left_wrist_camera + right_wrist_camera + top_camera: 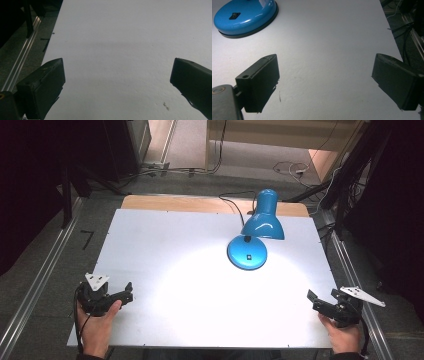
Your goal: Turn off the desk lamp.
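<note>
White table point(165, 270), lamp point(255, 232) (switch point(234, 15) visible)

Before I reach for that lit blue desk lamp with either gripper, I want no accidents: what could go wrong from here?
1. The glossy blue metal desk lamp leans its shade out past its round blue base; a push on the shade might tip it.
2. Its black power cord trails off the table's far edge; dragging the lamp could snag it.
3. The small black switch sits on a smooth dome, so the open right gripper may slip off it.
</note>
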`<state>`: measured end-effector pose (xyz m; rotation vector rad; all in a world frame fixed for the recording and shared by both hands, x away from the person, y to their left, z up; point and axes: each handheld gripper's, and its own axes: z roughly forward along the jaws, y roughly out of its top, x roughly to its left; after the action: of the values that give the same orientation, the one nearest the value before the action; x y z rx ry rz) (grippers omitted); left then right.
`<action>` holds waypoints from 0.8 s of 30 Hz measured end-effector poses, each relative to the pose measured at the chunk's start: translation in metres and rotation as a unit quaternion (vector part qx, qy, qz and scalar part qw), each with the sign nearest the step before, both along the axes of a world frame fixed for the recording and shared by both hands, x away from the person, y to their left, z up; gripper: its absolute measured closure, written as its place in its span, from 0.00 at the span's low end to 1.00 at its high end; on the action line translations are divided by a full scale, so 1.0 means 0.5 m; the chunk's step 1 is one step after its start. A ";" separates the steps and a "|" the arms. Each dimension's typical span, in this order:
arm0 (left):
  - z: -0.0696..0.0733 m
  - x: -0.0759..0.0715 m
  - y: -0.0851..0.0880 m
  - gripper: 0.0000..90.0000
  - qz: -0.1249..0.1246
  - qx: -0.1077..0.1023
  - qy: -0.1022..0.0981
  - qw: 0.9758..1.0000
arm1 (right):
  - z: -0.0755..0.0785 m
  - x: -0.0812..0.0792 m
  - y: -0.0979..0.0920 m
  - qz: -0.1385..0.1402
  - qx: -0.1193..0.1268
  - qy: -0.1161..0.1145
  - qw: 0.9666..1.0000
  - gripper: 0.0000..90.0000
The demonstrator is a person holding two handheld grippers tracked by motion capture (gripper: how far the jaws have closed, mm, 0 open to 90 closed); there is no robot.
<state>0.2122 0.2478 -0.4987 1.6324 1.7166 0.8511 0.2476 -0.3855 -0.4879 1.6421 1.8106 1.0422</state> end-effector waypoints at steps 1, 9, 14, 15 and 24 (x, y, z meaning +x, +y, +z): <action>-0.001 -0.001 -0.001 0.00 -0.004 0.001 0.002 1.000 | 0.000 0.000 0.000 0.000 0.000 0.000 1.000 0.07; -0.002 -0.003 -0.005 0.00 -0.010 -0.001 0.001 1.000 | 0.003 0.001 0.002 0.000 0.003 -0.004 1.000 0.07; -0.001 -0.005 -0.002 0.00 -0.010 -0.010 -0.001 1.000 | 0.004 0.000 0.006 0.002 -0.001 -0.005 1.000 0.07; -0.001 -0.006 0.000 0.00 -0.011 -0.011 -0.001 1.000 | 0.004 -0.001 0.008 0.003 -0.003 -0.005 1.000 0.07; -0.001 -0.007 0.000 0.00 -0.010 -0.015 -0.003 1.000 | 0.002 0.002 0.008 0.006 -0.002 -0.001 1.000 0.07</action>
<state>0.2087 0.2478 -0.4993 1.6233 1.6978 0.8160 0.2488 -0.3814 -0.4870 1.6287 1.8215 1.0436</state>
